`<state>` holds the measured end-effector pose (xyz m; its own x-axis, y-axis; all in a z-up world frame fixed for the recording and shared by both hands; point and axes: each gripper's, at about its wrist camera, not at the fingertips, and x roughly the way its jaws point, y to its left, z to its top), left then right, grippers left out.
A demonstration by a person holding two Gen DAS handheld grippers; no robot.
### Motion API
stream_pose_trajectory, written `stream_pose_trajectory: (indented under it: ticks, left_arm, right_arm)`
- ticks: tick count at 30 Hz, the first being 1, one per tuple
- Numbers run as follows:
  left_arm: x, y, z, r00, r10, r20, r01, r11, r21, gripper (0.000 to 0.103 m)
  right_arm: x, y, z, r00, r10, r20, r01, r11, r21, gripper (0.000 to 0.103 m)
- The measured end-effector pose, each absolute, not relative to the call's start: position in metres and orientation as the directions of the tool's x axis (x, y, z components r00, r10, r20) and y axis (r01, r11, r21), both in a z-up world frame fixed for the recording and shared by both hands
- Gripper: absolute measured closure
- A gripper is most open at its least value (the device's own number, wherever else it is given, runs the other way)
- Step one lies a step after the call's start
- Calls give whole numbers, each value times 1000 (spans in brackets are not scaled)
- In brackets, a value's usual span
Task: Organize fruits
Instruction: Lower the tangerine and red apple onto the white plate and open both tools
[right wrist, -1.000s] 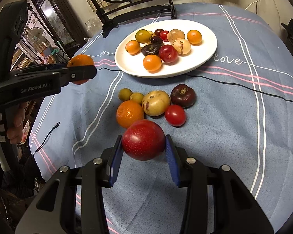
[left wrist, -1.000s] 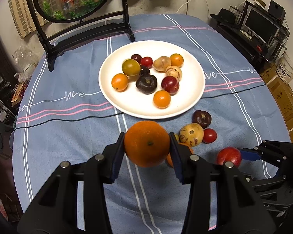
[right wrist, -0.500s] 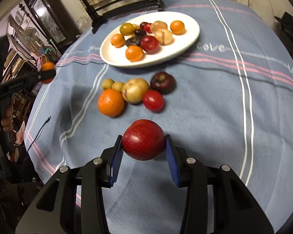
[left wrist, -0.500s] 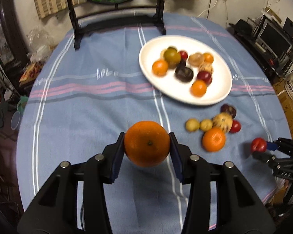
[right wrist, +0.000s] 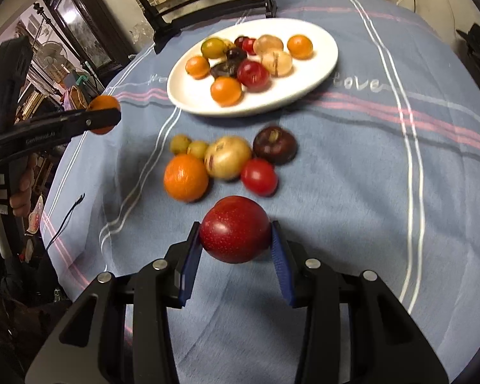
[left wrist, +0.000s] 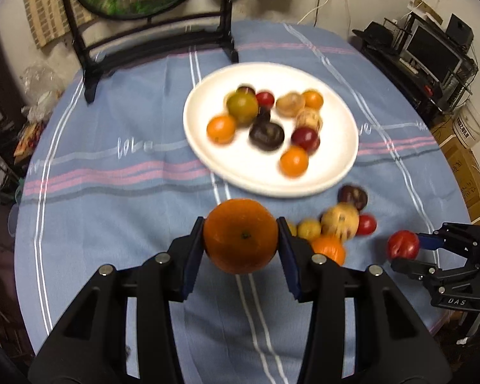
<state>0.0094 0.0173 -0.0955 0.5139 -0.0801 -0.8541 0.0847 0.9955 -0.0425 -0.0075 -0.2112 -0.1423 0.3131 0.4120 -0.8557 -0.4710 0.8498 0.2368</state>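
While the white plate point(left wrist: 345, 163) at twelve o'clock in the left wrist view already carries about ten fruits, a loose cluster point(left wrist: 339, 220) sits on the cloth at two o'clock, so sorting looks roughly two-thirds done. The left gripper point(left wrist: 241, 235) has its jaws partly open, both pads pressed on an orange point(left wrist: 241, 235) held clear of the tablecloth point(left wrist: 118, 211).

Right wrist view: same plate point(right wrist: 323, 64) at twelve, six loose fruits point(right wrist: 227, 158) just ahead. The right gripper point(right wrist: 235, 228) is spread to a similar width, clamped on a red plum-like fruit point(right wrist: 235, 228). Left to do, by my estimate: both held fruits, then the cluster.
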Motion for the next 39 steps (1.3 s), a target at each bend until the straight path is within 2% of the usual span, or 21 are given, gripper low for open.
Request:
stream_pose_trajectory:
  ticks: [11, 25, 28, 30, 32, 39]
  left_arm:
    - [76, 4, -37, 646, -60, -761, 85, 996, -7, 58]
    - [120, -21, -77, 583, -88, -808, 108, 994, -30, 58]
    - [131, -21, -85, 573, -46, -818, 92, 996, 9, 59]
    - [138, -17, -92, 556, -30, -831, 75, 997, 14, 55]
    - [140, -15, -94, 555, -33, -831, 70, 998, 6, 42]
    - [139, -15, -96, 558, -36, -829, 78, 997, 8, 41]
  right_arm:
    - [67, -197, -69, 500, 434, -750, -511, 846, 148, 60]
    - [143, -155, -83, 487, 431, -760, -525, 839, 140, 60]
    - [158, -148, -90, 481, 417, -771, -520, 844, 132, 59]
    - [168, -145, -97, 460, 415, -786, -522, 841, 138, 58]
    - [176, -143, -102, 453, 402, -796, -519, 845, 131, 58]
    - [174, -153, -88, 467, 435, -770, -521, 839, 158, 57]
